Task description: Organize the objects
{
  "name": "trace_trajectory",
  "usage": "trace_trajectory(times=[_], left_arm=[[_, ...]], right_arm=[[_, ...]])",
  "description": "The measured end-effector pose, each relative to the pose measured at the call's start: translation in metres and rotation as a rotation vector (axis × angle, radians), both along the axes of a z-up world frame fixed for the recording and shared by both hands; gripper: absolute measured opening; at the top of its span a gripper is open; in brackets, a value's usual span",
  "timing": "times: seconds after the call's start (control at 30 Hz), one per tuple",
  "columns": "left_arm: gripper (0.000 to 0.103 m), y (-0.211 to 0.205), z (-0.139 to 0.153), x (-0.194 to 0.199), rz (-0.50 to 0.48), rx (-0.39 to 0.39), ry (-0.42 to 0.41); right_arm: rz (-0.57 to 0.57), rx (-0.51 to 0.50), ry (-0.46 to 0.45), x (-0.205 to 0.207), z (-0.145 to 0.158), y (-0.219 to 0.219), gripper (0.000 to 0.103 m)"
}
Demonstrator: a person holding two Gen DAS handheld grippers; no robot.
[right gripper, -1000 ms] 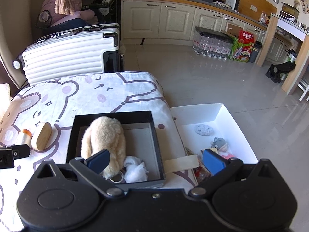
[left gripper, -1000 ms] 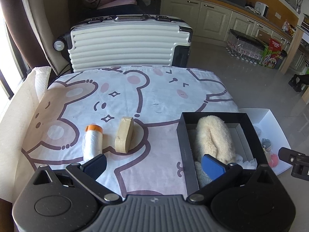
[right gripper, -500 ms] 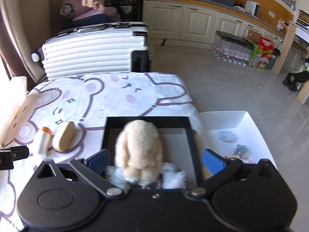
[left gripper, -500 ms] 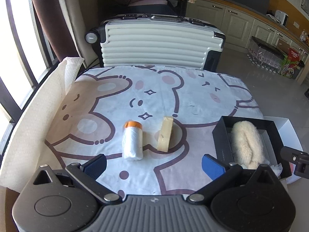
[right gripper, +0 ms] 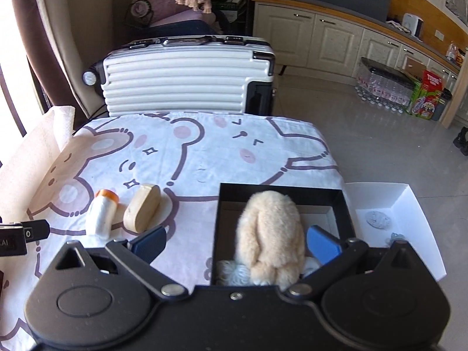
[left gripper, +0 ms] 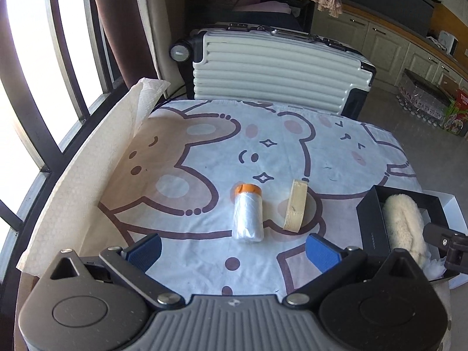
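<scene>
At the left edge a paper towel sheet (left gripper: 87, 181) lines the bear-print cloth (left gripper: 292, 152). The left gripper (left gripper: 234, 250) hangs spread and empty before an orange-capped plastic roll (left gripper: 248, 215), with a tan block (left gripper: 297, 209) just beside it. The right gripper (right gripper: 236, 244), also spread, straddles a fluffy cream toy (right gripper: 270, 231) inside the black box (right gripper: 280, 188). A white tray (right gripper: 409, 213) sits farther right; a ribbed suitcase (right gripper: 181, 84) stands behind.

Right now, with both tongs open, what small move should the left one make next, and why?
Probably ease the left tongs forward onto the plastic roll: it lies loose on the bear cloth right ahead, outside the black box.
</scene>
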State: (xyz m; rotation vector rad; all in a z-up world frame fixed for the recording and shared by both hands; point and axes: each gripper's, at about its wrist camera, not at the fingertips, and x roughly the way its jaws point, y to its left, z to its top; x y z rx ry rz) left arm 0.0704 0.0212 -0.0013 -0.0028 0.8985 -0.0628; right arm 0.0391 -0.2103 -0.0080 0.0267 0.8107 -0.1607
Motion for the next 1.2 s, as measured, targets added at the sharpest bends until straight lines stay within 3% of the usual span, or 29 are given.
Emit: trace_trajectory(times=[0.8,1.2], left_arm=[[0.102,-0.005,-0.012,0.021,-0.027,0.033,-0.004],[0.081,-0.009,-0.045,0.058,-0.05,-0.063,0.024]], right_arm=[[0.06,-0.015,-0.006,0.017,-0.007,0.02,0.103],[0.098,0.059,0.029,0.054,-0.023,0.036,0.103]])
